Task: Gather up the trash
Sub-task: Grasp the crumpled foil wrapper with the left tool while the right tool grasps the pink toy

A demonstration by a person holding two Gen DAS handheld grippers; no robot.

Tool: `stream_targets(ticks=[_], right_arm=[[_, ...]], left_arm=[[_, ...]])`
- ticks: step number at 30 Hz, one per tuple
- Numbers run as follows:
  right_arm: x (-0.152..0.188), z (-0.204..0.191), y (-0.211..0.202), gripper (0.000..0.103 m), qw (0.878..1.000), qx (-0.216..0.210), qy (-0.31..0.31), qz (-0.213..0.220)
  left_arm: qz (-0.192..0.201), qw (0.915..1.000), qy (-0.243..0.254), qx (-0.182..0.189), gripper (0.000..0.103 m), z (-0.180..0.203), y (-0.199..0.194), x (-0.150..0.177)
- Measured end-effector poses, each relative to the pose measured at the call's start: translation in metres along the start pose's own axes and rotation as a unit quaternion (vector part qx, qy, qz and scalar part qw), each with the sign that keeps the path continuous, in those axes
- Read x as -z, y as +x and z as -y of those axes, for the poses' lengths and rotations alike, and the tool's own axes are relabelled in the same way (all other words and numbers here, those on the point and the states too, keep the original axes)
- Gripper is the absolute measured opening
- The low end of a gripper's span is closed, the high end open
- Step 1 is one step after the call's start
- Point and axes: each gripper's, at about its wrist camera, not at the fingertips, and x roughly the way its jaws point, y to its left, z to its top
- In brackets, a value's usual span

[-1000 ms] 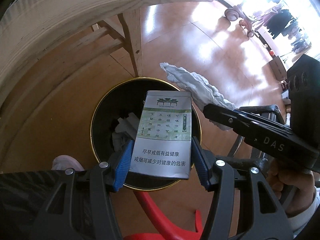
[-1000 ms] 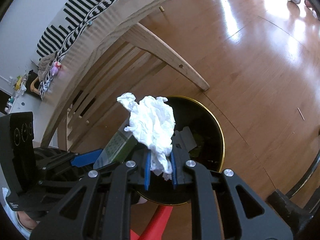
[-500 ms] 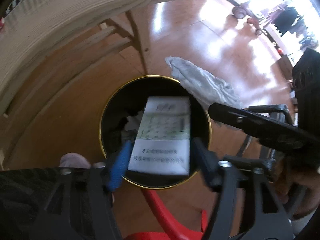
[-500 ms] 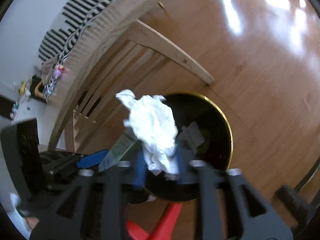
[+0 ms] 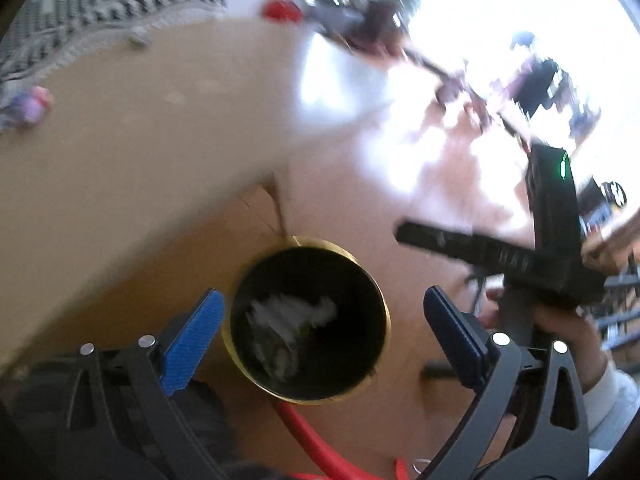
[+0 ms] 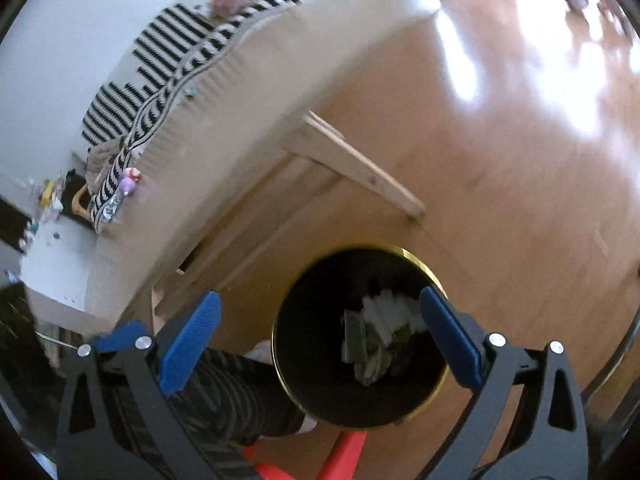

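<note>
A black bin with a gold rim (image 5: pixel 308 399) stands on the wooden floor below both grippers. Inside it lie a crumpled white tissue (image 5: pixel 288 312) and a pale green cigarette pack (image 6: pixel 360 348), the tissue (image 6: pixel 386 312) partly on top of the pack. My left gripper (image 5: pixel 322 294) hangs above the bin (image 6: pixel 400 250), its jaws opening wide with nothing between them. My right gripper (image 6: pixel 320 296) is above the bin too, jaws opening, nothing between its blue pads (image 6: pixel 192 336). Both views are blurred.
A light wooden table (image 6: pixel 240 128) with a slanted leg (image 6: pixel 360 172) stands just beyond the bin. Something of red plastic (image 5: pixel 312 440) sits in front of the bin. A person's striped trouser leg (image 6: pixel 236 396) is beside it. A hand (image 5: pixel 560 332) holds the right gripper's housing.
Both grippers opened and let go: the cigarette pack and the tissue dropped into the bin. Both grippers rose, so the bin looks smaller and the tabletop came into view.
</note>
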Motion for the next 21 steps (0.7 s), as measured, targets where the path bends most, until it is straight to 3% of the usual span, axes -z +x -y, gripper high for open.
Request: stream_targets(ticks=[3, 8, 12, 21], right_arm=[[-0.02, -0.037, 0.004, 0.096, 0.999, 0.004, -0.049, 0.022], [-0.05, -0.126, 0.015, 0.096, 0.984, 0.009, -0.153, 0.09], [-0.063, -0.181, 0.045, 0.096, 0.978, -0.027, -0.192, 0.075], [-0.098, -0.316, 0.13, 0.096, 0.965, -0.042, -0.257, 0.043]], left_arm=[[0.033, 0.9976, -0.045, -0.041, 0.097, -0.05, -0.03, -0.018], [0.065, 0.9838, -0.129, -0.106, 0.097, -0.15, -0.067, -0.024], [0.073, 0.9688, -0.174, -0.16, 0.097, -0.229, -0.092, -0.024], [0.093, 0.9373, -0.233, -0.242, 0.097, -0.381, -0.146, -0.05]])
